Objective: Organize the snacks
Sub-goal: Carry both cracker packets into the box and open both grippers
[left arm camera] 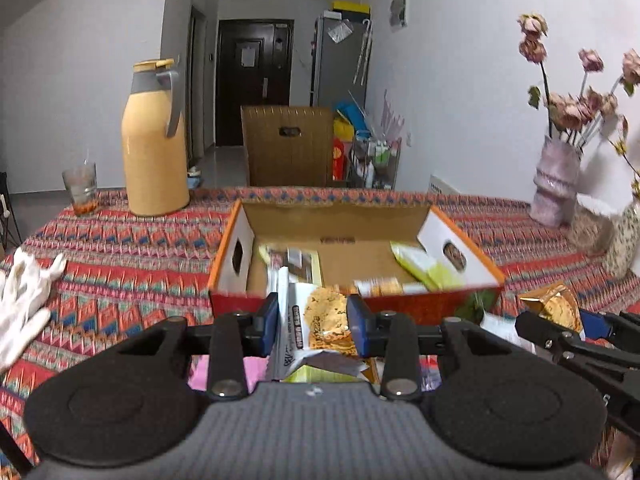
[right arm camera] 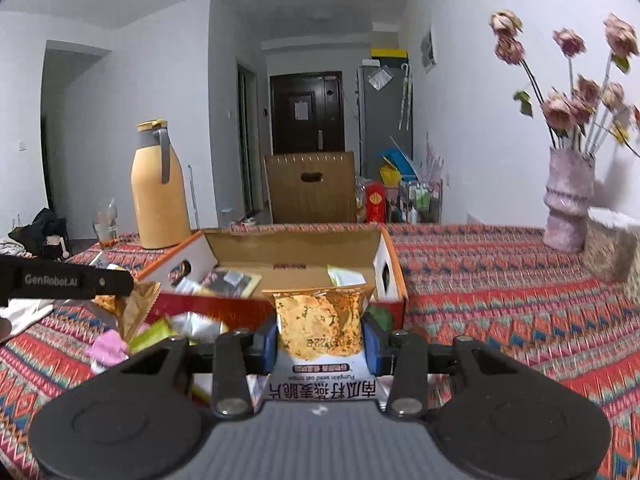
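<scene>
Both of my tools are loaded. My left tool (left arm camera: 313, 322) is clamped on a crisp packet (left arm camera: 320, 320), held edge-on between the blue pads. My right tool (right arm camera: 320, 344) is clamped on a second crisp packet (right arm camera: 320, 328), face up, its print reading upside down to the camera.

Landmark: the open cardboard box (left arm camera: 440, 304) on the patterned table (right arm camera: 500, 280). Both held packets hang just short of the box's near red wall, raised off the table. Inside the box several packets already lie flat on the floor of it, a dark one toward its left end and a green one (left arm camera: 424, 268) toward its right end. On the near side of the box, loose wrappers (right arm camera: 160, 332) remain on the table, unsorted. A yellow flask (left arm camera: 154, 140) stands beyond the box's left end; a vase (right arm camera: 568, 200) well off to its right.

Step in hand, as I judge it: carrying two snacks to the box. The next move calls for lifting both clear of the near wall, moving forward over bare floor inside the box, then releasing each in turn. The loose wrappers would follow
</scene>
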A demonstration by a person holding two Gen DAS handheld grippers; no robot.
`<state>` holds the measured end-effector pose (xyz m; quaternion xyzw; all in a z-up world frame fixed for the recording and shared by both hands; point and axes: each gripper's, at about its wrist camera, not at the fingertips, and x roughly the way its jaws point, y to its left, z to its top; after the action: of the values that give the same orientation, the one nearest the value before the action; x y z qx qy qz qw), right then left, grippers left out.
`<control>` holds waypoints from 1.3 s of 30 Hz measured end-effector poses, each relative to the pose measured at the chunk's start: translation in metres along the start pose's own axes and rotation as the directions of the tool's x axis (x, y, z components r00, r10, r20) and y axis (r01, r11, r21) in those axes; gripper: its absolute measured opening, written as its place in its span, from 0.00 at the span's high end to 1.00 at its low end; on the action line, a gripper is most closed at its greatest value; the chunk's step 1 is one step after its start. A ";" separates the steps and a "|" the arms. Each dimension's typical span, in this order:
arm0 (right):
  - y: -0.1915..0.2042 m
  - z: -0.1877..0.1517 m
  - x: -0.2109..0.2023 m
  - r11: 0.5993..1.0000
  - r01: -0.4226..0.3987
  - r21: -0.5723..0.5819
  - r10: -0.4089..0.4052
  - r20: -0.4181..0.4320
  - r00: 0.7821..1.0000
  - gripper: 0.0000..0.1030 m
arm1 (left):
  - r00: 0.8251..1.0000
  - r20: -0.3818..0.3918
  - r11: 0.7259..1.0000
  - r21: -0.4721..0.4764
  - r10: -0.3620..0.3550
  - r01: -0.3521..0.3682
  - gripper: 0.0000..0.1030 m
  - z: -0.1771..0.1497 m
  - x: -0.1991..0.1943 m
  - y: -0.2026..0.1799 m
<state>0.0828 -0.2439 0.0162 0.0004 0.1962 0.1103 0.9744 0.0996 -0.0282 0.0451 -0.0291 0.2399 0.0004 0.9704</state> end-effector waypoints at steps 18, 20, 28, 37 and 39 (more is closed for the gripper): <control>0.001 0.062 0.125 1.000 0.001 -0.020 -0.002 -0.035 0.999 0.61 | 0.997 -0.018 0.992 -0.105 0.069 -0.070 0.65 0.055 0.109 0.011; 0.001 0.060 0.134 1.000 0.006 -0.018 -0.007 -0.046 0.999 0.61 | 0.997 -0.029 0.990 -0.119 0.072 -0.075 0.65 0.051 0.117 0.015; 0.002 0.047 0.154 0.999 0.010 -0.031 -0.012 -0.082 0.997 0.61 | 0.995 -0.083 0.988 -0.139 0.053 -0.064 0.65 0.040 0.138 0.026; 0.001 0.043 0.153 1.000 0.017 -0.019 -0.019 -0.093 0.996 0.12 | 0.995 -0.072 0.988 -0.133 0.067 -0.076 0.36 0.035 0.129 0.025; 0.000 0.042 0.147 1.000 0.025 -0.009 -0.026 -0.067 0.997 0.02 | 0.994 -0.048 0.985 -0.140 0.097 -0.103 0.02 0.037 0.125 0.025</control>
<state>0.2311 -0.2110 -0.0007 -0.0095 0.2282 0.0986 0.9686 0.2268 -0.0024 0.0179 -0.0859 0.2604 0.0657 0.9594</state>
